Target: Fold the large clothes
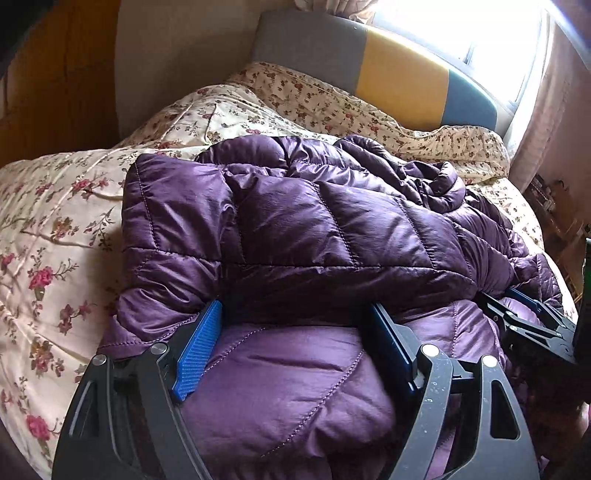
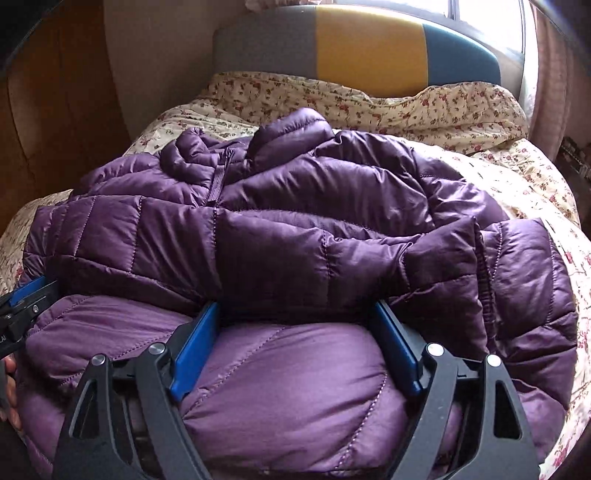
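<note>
A purple quilted puffer jacket [image 1: 314,229] lies on a floral bedspread [image 1: 55,229], partly folded, with a sleeve laid across its body. My left gripper [image 1: 295,317] is open, its blue pads [image 1: 197,354] spread wide and pushed under the folded layer near the jacket's near edge. The right gripper [image 1: 524,314] shows at the right of the left wrist view. In the right wrist view the jacket [image 2: 295,221] fills the middle, collar and zipper toward the headboard. My right gripper [image 2: 295,314] is open, its pads [image 2: 194,350] tucked under the sleeve fold. The left gripper [image 2: 26,299] shows at the left edge.
The bed has a grey, yellow and blue headboard [image 2: 369,48] at the far end, with a bunched floral duvet [image 2: 406,107] below it. A bright window [image 1: 480,33] and curtain are at the right. A wooden wardrobe [image 2: 55,122] stands at the left.
</note>
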### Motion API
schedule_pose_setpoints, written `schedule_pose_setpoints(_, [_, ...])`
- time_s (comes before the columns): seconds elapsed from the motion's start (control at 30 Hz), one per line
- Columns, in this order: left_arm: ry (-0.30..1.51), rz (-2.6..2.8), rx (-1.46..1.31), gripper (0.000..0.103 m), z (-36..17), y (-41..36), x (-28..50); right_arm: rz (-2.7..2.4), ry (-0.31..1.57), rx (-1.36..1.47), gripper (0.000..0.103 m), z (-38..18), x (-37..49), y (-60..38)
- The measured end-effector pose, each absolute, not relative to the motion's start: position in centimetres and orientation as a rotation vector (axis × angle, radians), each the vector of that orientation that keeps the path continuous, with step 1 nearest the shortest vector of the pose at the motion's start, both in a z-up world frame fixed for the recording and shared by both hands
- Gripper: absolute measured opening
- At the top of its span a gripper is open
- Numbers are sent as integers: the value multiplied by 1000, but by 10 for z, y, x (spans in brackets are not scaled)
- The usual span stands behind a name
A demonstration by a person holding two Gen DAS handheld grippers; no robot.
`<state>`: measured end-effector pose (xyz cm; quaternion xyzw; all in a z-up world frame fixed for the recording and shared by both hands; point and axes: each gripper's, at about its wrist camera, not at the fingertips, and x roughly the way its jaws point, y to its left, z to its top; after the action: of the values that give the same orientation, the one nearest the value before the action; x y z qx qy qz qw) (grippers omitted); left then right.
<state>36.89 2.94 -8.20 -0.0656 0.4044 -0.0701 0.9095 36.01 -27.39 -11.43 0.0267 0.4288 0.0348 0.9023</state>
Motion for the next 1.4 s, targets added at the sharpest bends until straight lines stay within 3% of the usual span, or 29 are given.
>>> schedule_pose_setpoints(0.17, [838,-135,-118,80,-79,26,370,75,885,64,81,-114,359,-275])
schedule_pose_setpoints(0.33, [822,-132,-98,94,-62,22,352,78,887,70,83,-110,360,-276])
schedule_pose_setpoints(0.5, [780,-154,-94,98,-43,23,315,89,910,100,92,-91,355,-278])
schedule_pose_setpoints(0.73, [774,-166,-86,98,-34,28,263,122,920,124,95,-68,314,-280])
schedule_pose_setpoints(1.4, [851,-147,-101,98,-60,80,139,72,1098,144,95,-79,131,-364])
